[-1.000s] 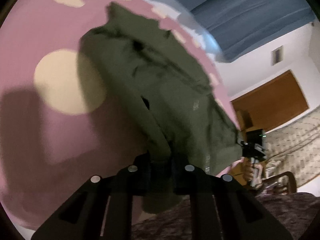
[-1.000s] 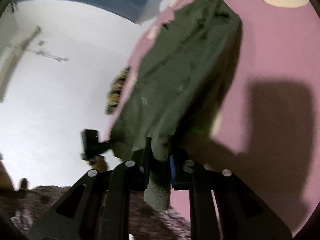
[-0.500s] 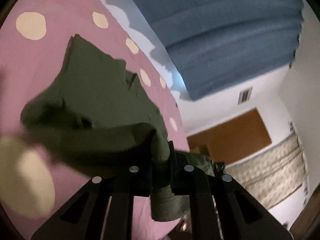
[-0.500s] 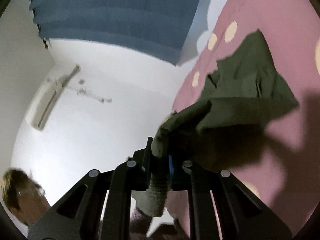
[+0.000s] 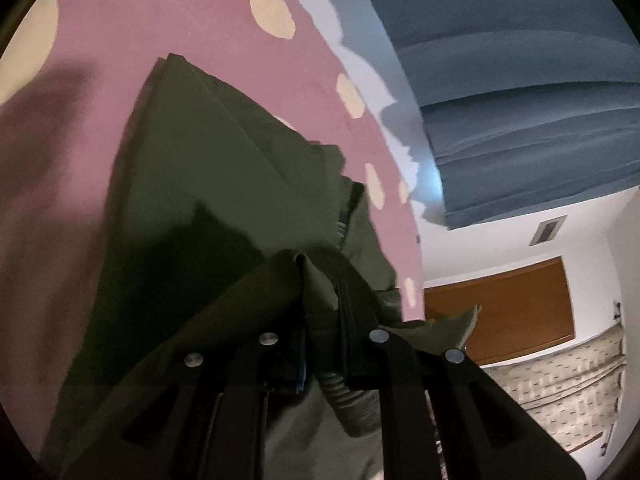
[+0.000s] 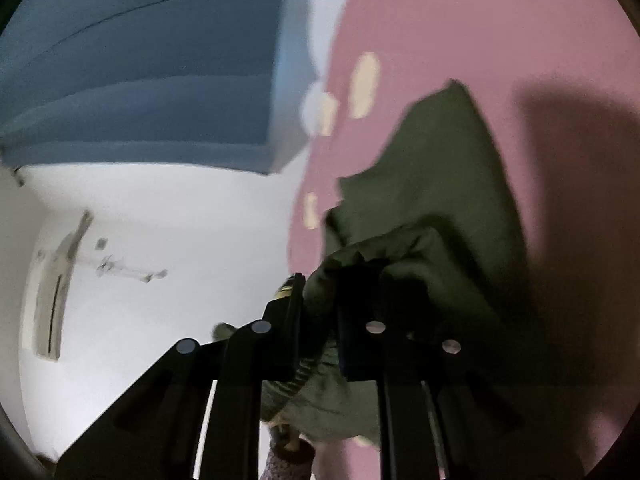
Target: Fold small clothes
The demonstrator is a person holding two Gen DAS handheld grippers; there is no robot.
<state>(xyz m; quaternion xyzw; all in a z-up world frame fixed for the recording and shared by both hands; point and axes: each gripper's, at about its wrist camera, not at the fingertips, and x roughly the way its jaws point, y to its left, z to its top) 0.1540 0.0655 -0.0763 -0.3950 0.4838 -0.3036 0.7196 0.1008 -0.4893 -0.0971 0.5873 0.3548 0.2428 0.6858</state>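
Note:
A small olive-green garment (image 5: 208,200) lies on a pink sheet with cream dots (image 5: 168,12). My left gripper (image 5: 320,300) is shut on a bunched ribbed edge of the garment, with the near part folded forward over the flat far part. My right gripper (image 6: 320,300) is shut on another bunched edge of the same garment (image 6: 448,184), held just above the pink sheet (image 6: 500,20). A ribbed cuff hangs between each pair of fingers.
A blue curtain (image 5: 500,80) hangs behind the bed. A white wall and brown wooden door (image 5: 500,304) stand at the right in the left wrist view. A wall air conditioner (image 6: 52,292) shows in the right wrist view.
Both grippers have carried the held edge of the garment forward over the rest of it and lower toward the sheet. The garment has gone from hanging stretched to folded over itself.

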